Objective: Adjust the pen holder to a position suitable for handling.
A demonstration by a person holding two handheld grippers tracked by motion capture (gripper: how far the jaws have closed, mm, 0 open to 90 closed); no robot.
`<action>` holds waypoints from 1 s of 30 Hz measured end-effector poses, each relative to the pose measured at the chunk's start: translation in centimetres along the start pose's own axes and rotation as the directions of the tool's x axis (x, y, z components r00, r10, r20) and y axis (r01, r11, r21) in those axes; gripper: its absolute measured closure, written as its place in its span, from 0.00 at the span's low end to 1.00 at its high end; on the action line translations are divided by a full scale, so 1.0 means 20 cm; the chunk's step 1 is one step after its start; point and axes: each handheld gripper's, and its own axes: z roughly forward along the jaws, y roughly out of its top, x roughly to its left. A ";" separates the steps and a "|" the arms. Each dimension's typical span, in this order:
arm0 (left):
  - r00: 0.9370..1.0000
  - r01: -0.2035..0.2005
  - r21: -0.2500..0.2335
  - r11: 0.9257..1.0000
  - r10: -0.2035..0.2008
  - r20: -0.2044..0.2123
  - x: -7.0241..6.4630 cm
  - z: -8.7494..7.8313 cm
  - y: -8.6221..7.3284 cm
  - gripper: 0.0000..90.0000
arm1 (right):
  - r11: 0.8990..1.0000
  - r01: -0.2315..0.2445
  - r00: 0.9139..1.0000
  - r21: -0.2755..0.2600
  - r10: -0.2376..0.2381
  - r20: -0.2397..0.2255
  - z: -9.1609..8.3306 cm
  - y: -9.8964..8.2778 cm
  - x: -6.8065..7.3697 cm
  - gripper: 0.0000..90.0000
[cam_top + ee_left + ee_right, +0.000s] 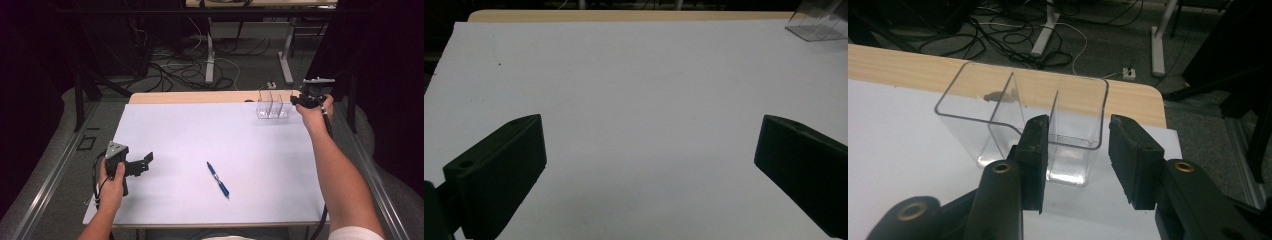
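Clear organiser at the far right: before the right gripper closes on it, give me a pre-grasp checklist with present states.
1. Clear organiser upright on the table: ok.
2. Right gripper lined up on the organiser's end compartment, one jaw inside it and the other outside its end wall: ok.
3. Pads pressing the wall: not ok, a gap is visible.
4. Compartments empty: cannot tell.
5. Left gripper open and away from the organiser: ok.
6. Blue pen lying apart, mid-table: ok.
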 end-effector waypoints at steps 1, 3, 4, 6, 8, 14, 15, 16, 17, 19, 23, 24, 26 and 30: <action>1.000 0.000 0.001 1.000 0.000 0.000 0.00 0.00 0.00 0.00 | 1.000 -0.001 1.000 0.001 0.001 0.005 0.01 0.00 -0.01 0.67; 1.000 -0.002 0.002 1.000 0.002 -0.001 0.00 0.00 0.00 0.00 | 1.000 -0.014 1.000 0.004 0.014 0.005 0.02 0.00 -0.02 0.67; 1.000 -0.001 0.002 1.000 0.001 -0.002 0.00 0.00 0.00 0.00 | 1.000 -0.012 1.000 0.002 0.012 0.010 0.03 -0.01 -0.03 0.67; 1.000 0.000 0.006 1.000 0.000 -0.004 0.00 0.00 0.00 0.00 | 1.000 -0.019 1.000 0.006 0.019 0.020 0.06 -0.02 -0.04 0.68; 1.000 0.001 0.008 1.000 -0.001 -0.004 0.00 0.00 0.00 0.00 | 1.000 -0.024 0.999 0.010 0.024 0.028 0.08 -0.02 -0.04 0.69; 1.000 0.007 0.011 1.000 -0.007 -0.008 0.00 0.00 -0.01 0.00 | 0.998 -0.064 0.997 0.012 0.063 0.039 0.13 -0.03 -0.06 0.74; 1.000 0.008 0.007 1.000 -0.008 -0.009 0.00 0.00 -0.01 0.00 | 0.998 -0.061 0.997 0.019 0.060 0.057 0.14 -0.03 -0.06 0.75; 1.000 0.010 0.006 1.000 -0.010 -0.010 0.00 0.00 -0.01 0.00 | 0.998 -0.061 0.997 0.019 0.060 0.057 0.14 -0.03 -0.06 0.75; 1.000 0.012 0.006 1.000 -0.012 -0.008 0.00 -0.01 -0.01 0.00 | 0.998 -0.062 0.996 0.018 0.061 0.060 0.15 -0.04 -0.06 0.76; 1.000 0.014 0.005 1.000 -0.014 -0.011 0.01 -0.01 -0.01 0.00 | 0.998 -0.064 0.995 0.020 0.063 0.073 0.16 -0.04 -0.05 0.76; 1.000 0.016 0.006 1.000 -0.016 -0.010 0.01 -0.01 -0.01 0.00 | 0.997 -0.074 0.994 0.019 0.072 0.086 0.19 -0.05 -0.04 0.76; 1.000 0.016 0.009 1.000 -0.016 -0.009 0.01 -0.01 -0.01 0.00 | 0.997 -0.070 0.993 0.029 0.067 0.097 0.20 -0.05 -0.04 0.76; 1.000 0.018 0.008 1.000 -0.018 -0.009 0.01 -0.01 -0.01 0.00 | 0.997 -0.070 0.993 0.023 0.067 0.095 0.22 -0.06 -0.04 0.76; 1.000 0.026 0.007 1.000 -0.026 -0.006 0.01 -0.01 -0.02 0.00 | 0.998 -0.059 0.992 0.017 0.057 0.112 0.24 -0.06 -0.03 0.78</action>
